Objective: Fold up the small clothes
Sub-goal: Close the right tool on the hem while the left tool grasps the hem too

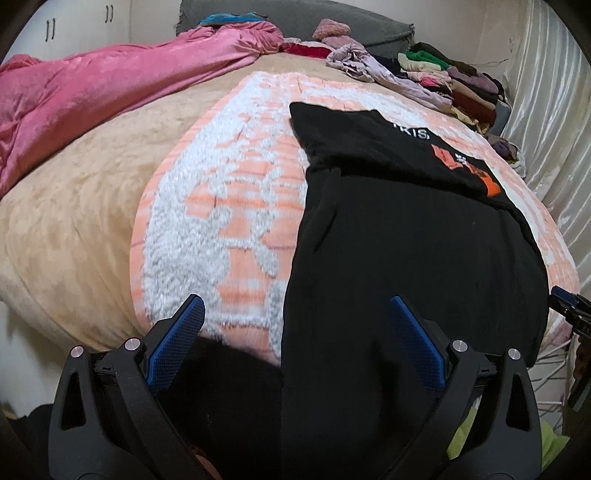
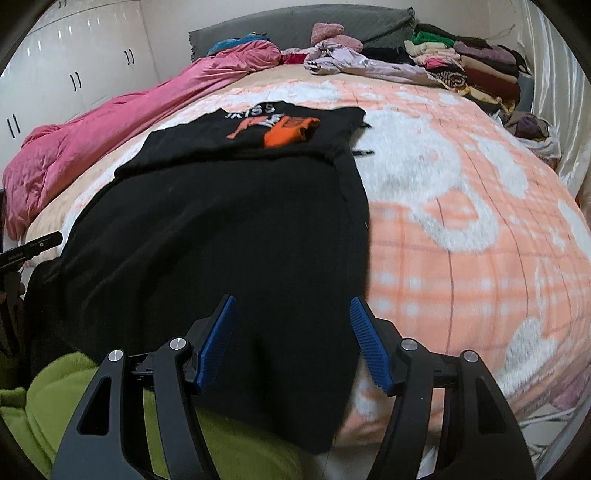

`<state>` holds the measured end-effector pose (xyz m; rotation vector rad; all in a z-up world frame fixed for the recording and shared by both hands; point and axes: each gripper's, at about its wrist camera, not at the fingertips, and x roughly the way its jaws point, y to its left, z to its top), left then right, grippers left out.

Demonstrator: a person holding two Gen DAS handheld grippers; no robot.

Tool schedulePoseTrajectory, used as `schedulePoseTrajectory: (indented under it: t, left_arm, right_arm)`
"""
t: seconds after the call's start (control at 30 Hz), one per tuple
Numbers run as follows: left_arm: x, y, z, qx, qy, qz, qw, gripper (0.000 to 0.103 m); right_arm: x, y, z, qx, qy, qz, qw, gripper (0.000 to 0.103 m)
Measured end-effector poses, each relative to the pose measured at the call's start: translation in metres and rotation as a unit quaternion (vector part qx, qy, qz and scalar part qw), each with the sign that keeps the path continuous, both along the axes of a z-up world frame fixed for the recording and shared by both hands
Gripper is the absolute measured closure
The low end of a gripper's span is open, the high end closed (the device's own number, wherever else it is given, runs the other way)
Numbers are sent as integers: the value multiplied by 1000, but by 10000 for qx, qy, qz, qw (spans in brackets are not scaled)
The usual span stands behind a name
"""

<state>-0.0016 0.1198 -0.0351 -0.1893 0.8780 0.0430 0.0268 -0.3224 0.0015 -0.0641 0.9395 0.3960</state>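
**Black shirt spread on the bed, both claws wide and empty**

At the far left of the bed, a pink quilt lies bunched along the edge, running back toward the grey headboard cushion. Beside it, a beige fleece blanket covers the mattress, and on top of that lies an orange-and-white patterned blanket.

The left claw hangs over the near edge of the bed with its blue pads spread wide and nothing between them. Its left finger is over the patterned blanket, its right finger over the black shirt.

The black shirt lies on the patterned blanket, its near end draping over the bed's edge. Its far part shows white lettering and an orange print; a black layer lies folded over the near part.

The right claw is also wide apart and holds nothing, hovering above the shirt's near right portion. Below it sits a lime-green cloth.

At the far right, a heap of crumpled lilac fabric lies near stacked folded clothes by the curtain.
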Motion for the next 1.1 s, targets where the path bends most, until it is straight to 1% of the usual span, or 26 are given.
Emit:
schedulePoseTrajectory:
  t: [0.2, 0.5, 0.57, 0.7, 0.73, 0.77, 0.8, 0.87, 0.93, 1.03, 1.07, 1.1]
  left_arm:
    - [-6, 0, -4, -155, 91, -29, 9998, 10]
    - [-14, -1, -13, -273, 285, -76, 9992, 10]
    - [-15, -1, -13, -278, 290, -78, 9992, 10]
    - [-16, -1, -12, -286, 279, -83, 9992, 10]
    - [-16, -1, -12, -288, 277, -82, 9992, 10]
    - [-16, -1, -12, -290, 279, -83, 9992, 10]
    - [-16, -1, -13, -288, 281, -83, 9992, 10]
    - [-15, 0, -13, -287, 286, -81, 9991, 10]
    - [-14, 0, -14, -282, 276, -91, 9992, 10]
    - [-12, 0, -17, -265, 282, -111, 9992, 11]
    - [-11, -1, -18, -239, 295, -120, 9992, 12]
    - [-10, -2, -19, -220, 314, -152, 9991, 20]
  right_arm:
    - [-13, -12, -12, -56, 240, -79, 9997, 40]
    - [-21, -26, -24, 110, 539, -166, 9983, 41]
    - [-21, -27, -28, 144, 620, -151, 9979, 49]
    - [-20, -28, -38, 273, 801, -146, 9963, 57]
    - [-19, -30, -40, 312, 835, -156, 9959, 62]
    - [-19, -31, -41, 339, 845, -159, 9957, 69]
    - [-20, -33, -42, 392, 865, -143, 9954, 73]
    - [-21, -36, -41, 520, 915, -71, 9944, 86]
    - [-22, -38, -39, 587, 923, 24, 9940, 89]
    - [-25, -40, -36, 739, 950, 143, 9926, 89]
    - [-25, -39, -35, 804, 953, 190, 9920, 89]
    - [-26, -38, -35, 818, 941, 231, 9919, 88]
